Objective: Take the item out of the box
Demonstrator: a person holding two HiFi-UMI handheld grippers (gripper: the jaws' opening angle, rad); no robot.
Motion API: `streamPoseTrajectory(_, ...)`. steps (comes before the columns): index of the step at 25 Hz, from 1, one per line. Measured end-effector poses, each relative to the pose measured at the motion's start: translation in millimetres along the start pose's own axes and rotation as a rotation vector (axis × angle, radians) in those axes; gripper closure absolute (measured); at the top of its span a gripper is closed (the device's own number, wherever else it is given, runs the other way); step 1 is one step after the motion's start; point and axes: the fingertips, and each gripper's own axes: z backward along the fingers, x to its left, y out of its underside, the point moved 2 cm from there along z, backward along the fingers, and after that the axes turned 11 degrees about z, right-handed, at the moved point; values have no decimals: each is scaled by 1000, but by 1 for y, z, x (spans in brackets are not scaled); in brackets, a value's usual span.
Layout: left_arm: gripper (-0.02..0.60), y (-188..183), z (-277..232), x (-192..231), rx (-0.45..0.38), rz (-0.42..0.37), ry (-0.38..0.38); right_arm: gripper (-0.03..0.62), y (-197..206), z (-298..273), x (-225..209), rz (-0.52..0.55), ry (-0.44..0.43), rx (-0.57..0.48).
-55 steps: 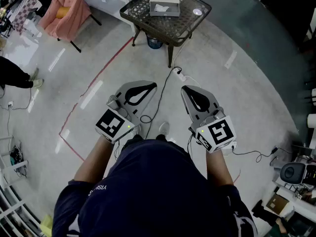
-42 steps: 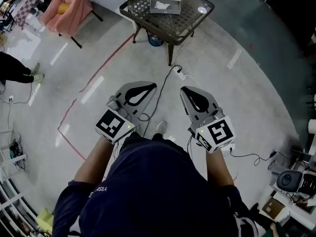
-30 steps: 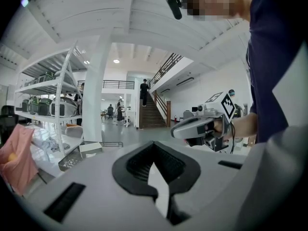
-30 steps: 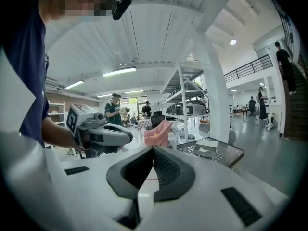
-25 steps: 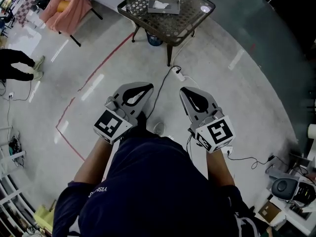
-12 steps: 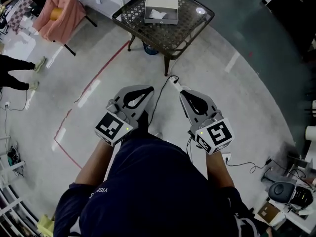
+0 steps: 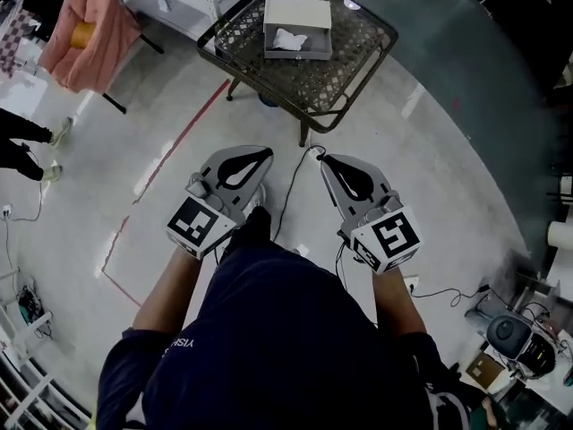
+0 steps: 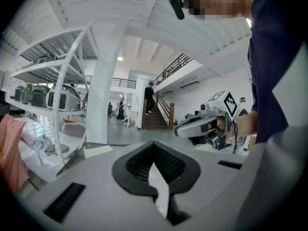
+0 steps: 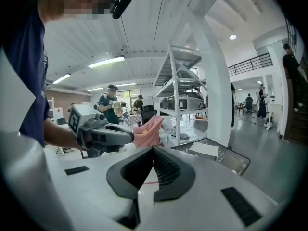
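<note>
An open grey box stands on a dark lattice-top table at the top of the head view. A crumpled white item lies inside the box. My left gripper and right gripper are held side by side at waist height, well short of the table, over bare floor. Both are shut with nothing between the jaws. In the right gripper view the jaws meet at the tip and the box shows beyond them to the right. The left gripper view shows closed jaws too.
A pink cloth hangs over a chair at upper left. A black cable and a power strip lie on the floor between me and the table, beside a red tape line. Someone's legs show at the left edge; equipment sits at lower right.
The table and box have slid lower and grown larger in the head view as I step toward them. Both grippers stay shut and level in front of me.
</note>
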Motion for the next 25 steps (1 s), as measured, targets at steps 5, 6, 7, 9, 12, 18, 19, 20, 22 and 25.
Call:
streamPoseTrajectory(5,575,-13,-14,57,16,11,25,569,-12,-51,-26,-9,17,33)
streamPoseTrajectory(6,575,-15,-17,67,19,13,30,569,-14,-60,-32,-12,22,40)
streamPoseTrajectory(7,575,-17,-21,78,22,15,35,569,-15,-70,-38,-14,27,45)
streamPoseTrajectory(9,575,-19,-27,98,34,18,45,569,-17,-87,-48,-20,38,52)
streamPoseTrajectory(12,575,-23,-38,120,47,9,59,569,-16,-107,-61,-28,51,61)
streamPoseTrajectory(18,575,-36,-51,140,58,7,74,569,-17,-124,-77,-48,51,91)
streamPoseTrajectory(19,575,-38,-52,141,60,10,72,569,-18,-125,-79,-51,49,95)
streamPoseTrajectory(20,575,-38,-54,144,61,14,70,569,-18,-127,-82,-54,46,98)
streamPoseTrajectory(22,575,-36,-59,153,64,24,66,569,-14,-136,-90,-62,43,106)
streamPoseTrajectory(25,575,-34,-64,160,66,37,59,569,-10,-144,-100,-72,39,114)
